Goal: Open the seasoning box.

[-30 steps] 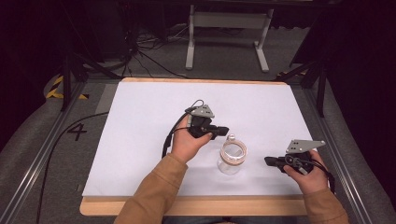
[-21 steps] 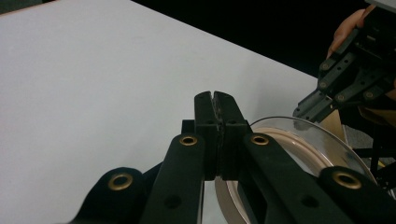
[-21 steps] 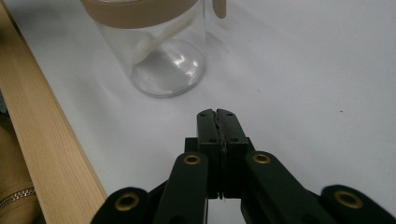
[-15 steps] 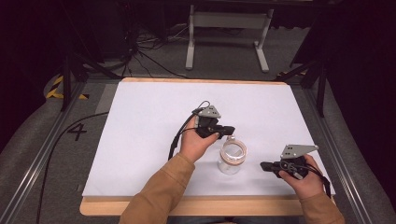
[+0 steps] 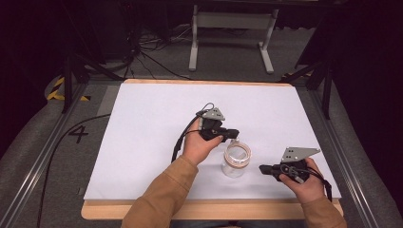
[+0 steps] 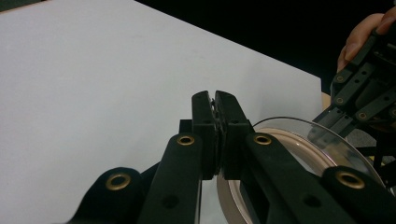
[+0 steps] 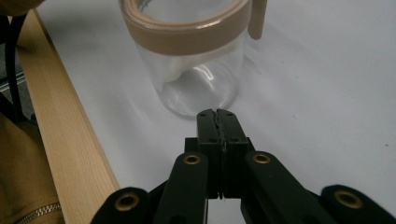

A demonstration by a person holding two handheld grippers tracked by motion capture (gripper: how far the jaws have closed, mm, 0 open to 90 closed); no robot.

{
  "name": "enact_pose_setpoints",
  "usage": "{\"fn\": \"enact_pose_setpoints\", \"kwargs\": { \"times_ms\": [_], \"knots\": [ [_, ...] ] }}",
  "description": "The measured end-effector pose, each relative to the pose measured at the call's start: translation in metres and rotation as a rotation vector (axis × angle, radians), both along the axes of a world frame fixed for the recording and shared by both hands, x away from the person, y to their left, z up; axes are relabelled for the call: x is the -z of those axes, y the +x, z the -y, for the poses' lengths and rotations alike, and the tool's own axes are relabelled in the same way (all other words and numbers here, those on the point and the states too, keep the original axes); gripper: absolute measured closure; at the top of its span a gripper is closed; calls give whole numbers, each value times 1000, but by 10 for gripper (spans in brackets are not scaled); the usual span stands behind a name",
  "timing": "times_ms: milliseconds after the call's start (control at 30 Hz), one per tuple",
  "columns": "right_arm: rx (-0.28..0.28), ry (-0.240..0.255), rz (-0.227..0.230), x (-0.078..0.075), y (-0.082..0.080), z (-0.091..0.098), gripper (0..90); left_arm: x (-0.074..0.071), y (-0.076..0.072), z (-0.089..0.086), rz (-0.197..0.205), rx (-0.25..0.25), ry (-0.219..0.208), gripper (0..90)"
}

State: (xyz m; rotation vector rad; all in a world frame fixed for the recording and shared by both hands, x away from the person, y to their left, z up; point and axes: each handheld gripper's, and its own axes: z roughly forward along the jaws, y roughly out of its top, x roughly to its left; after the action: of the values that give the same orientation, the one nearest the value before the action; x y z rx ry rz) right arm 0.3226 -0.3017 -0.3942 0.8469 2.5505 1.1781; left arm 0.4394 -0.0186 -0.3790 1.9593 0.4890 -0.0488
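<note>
A clear glass jar (image 5: 235, 164) with a tan ring around its mouth stands upright on the white table (image 5: 142, 142), near the front. My left gripper (image 5: 235, 135) hovers just behind the jar's rim and points right. Its jaws have just been opening by a hair but are still practically together, with nothing between them. In the left gripper view the left gripper (image 6: 215, 100) sits above the jar's rim (image 6: 299, 149). My right gripper (image 5: 262, 168) is shut and empty, level with the jar and aimed at its right side. The right gripper (image 7: 217, 114) stops just short of the glass jar (image 7: 196, 74).
The table's wooden front edge (image 5: 214, 209) runs below the white sheet, also seen as the wooden edge (image 7: 60, 116). A tan-sleeved forearm (image 5: 164, 194) crosses the front of the table. A metal stand (image 5: 233, 33) and cables lie on the floor beyond the table.
The right hand has drifted a little left toward the jar and nearer the front edge. The left hand has hardly moved.
</note>
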Motion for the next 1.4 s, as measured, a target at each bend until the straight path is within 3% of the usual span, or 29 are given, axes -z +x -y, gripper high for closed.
{"fn": "enact_pose_setpoints", "kwargs": {
  "times_ms": [200,600,1067,1400],
  "knots": [
    [-29,35,21,-6,-3,-10,900,0,1,-1,-7,6,-3,880],
    [-63,51,22,-8,-5,-23,900,2,3,-1,-17,8,-10,880],
    [-77,100,32,-12,-5,-31,900,4,5,-2,-40,12,-26,880],
    [-57,135,44,-12,-2,-34,900,6,7,-3,-58,12,-40,879]
  ]
}}
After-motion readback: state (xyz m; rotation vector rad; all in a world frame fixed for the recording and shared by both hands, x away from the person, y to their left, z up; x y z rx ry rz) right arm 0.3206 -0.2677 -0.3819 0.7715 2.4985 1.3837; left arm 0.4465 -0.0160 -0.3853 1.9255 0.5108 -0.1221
